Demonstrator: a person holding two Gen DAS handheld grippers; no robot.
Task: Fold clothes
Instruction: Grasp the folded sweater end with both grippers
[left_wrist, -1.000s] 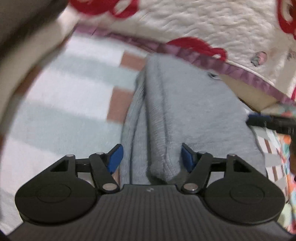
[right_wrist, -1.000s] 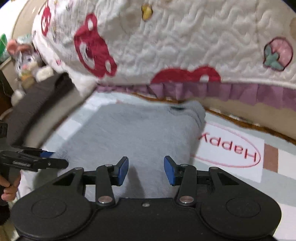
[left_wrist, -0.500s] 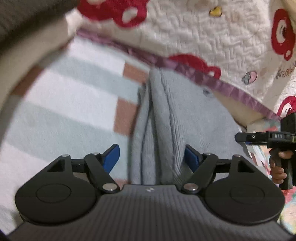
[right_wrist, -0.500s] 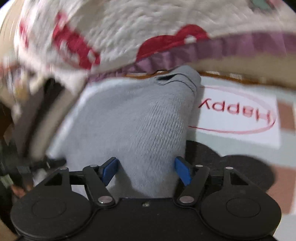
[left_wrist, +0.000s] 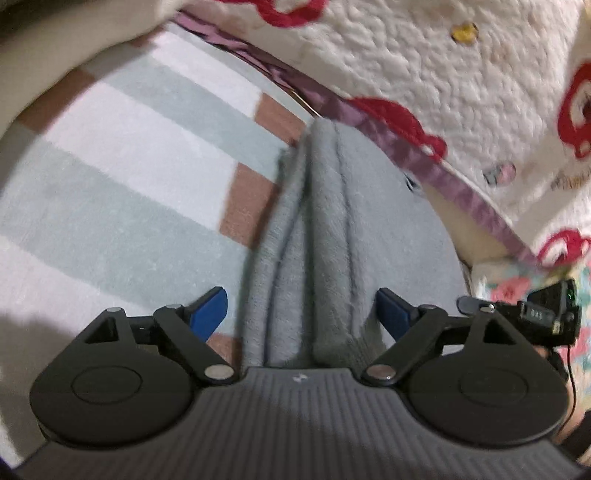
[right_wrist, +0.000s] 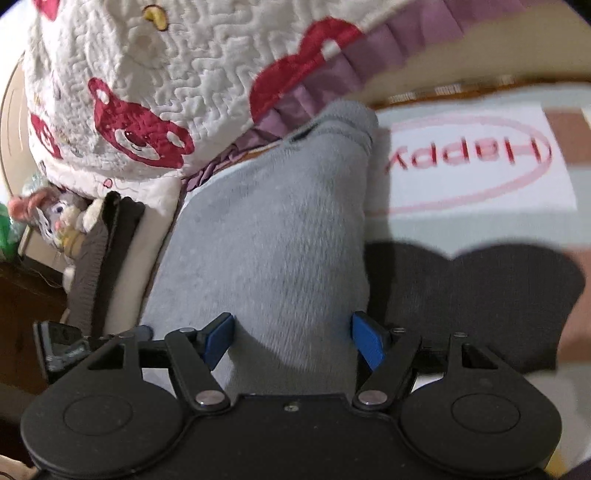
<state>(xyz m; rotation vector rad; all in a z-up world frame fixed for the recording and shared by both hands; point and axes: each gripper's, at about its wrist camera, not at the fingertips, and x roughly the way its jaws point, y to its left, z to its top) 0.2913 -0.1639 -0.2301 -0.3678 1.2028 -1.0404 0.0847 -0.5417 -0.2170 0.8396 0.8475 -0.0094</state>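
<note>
The grey knitted garment (left_wrist: 343, 236) lies folded into a long stack on a striped rug (left_wrist: 122, 192) on the floor, its far end reaching the purple frill of a white quilt (left_wrist: 424, 74) printed with red bears. In the left wrist view the layered near end of the garment sits between the blue fingers (left_wrist: 208, 312) of the left gripper (left_wrist: 301, 314); those fingers are spreading wider, the left one clear of the cloth and the right one just beside its edge, not pressing. In the right wrist view the right gripper (right_wrist: 291, 338) likewise straddles the garment's (right_wrist: 269, 236) near end with its fingers (right_wrist: 365, 341) wide apart, cloth between them but not pinched. Both grippers tilt downward toward the rug. A pink oval reading "Happy" (right_wrist: 469, 155) lies just right of the garment.
</note>
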